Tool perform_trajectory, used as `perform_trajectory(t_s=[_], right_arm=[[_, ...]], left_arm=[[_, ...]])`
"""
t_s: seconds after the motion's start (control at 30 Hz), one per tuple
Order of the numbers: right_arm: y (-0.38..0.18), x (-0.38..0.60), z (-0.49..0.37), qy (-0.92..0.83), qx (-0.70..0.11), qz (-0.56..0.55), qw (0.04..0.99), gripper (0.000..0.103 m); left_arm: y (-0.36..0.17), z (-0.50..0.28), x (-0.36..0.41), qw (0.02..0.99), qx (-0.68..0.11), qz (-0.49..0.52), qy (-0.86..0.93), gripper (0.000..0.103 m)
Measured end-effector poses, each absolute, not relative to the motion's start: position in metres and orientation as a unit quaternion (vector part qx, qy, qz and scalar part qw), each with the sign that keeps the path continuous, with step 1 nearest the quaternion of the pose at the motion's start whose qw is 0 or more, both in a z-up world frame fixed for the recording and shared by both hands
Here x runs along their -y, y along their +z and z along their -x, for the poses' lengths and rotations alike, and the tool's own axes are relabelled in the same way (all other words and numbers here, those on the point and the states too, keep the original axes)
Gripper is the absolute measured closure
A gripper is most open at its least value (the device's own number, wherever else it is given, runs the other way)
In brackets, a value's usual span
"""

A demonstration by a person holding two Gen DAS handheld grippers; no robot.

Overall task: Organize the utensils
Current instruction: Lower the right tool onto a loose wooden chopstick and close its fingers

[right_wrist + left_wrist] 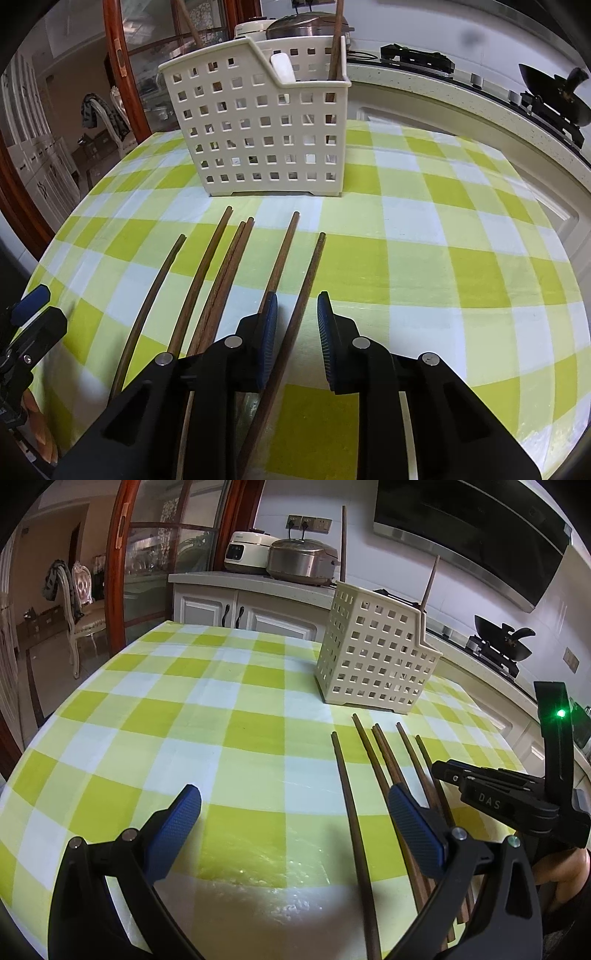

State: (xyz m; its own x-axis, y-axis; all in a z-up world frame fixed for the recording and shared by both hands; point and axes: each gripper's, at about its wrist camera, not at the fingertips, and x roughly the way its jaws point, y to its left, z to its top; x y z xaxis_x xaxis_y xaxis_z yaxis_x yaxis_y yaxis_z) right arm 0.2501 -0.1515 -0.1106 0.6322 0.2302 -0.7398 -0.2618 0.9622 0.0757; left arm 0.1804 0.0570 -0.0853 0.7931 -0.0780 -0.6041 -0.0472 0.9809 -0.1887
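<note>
Six brown chopsticks point(221, 280) lie side by side on the green-and-white checked tablecloth point(461, 266), tips toward the cream perforated caddy point(266, 125) standing just beyond them. The caddy already holds one upright chopstick point(335, 48) and a white utensil point(282, 68).

Right gripper point(297, 325): jaws narrowed around the rightmost chopstick point(306, 288), which runs between the blue pads point(325, 332); a gap shows on each side, no clamp yet.

Left gripper point(295, 827): jaws wide apart, low over the cloth, holding nothing; the leftmost chopstick point(351, 812) lies between its fingers.
</note>
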Motion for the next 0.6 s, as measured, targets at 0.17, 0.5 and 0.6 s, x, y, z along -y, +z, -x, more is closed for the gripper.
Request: perform_trajectory(t_s=[0.17,0.5,0.6], right_arm=[[-0.113,0.147,-0.254,0.128,-0.412,0.028,0.902,0.081],[-0.118,0.144,-0.264,0.108,-0.422,0.051,0.899,0.093],[-0.119,0.148,-0.264,0.113,-0.422,0.049,0.898,0.095]], left_arm=[[-0.086,-0.180,-0.055,0.942,-0.324,0.090,-0.008,0.005],[-0.087,-0.187,-0.049,0.937,-0.341,0.072,-0.003,0.005],[-0.088,-0.190,-0.044,0.936,-0.347,0.060,-0.004,0.005]])
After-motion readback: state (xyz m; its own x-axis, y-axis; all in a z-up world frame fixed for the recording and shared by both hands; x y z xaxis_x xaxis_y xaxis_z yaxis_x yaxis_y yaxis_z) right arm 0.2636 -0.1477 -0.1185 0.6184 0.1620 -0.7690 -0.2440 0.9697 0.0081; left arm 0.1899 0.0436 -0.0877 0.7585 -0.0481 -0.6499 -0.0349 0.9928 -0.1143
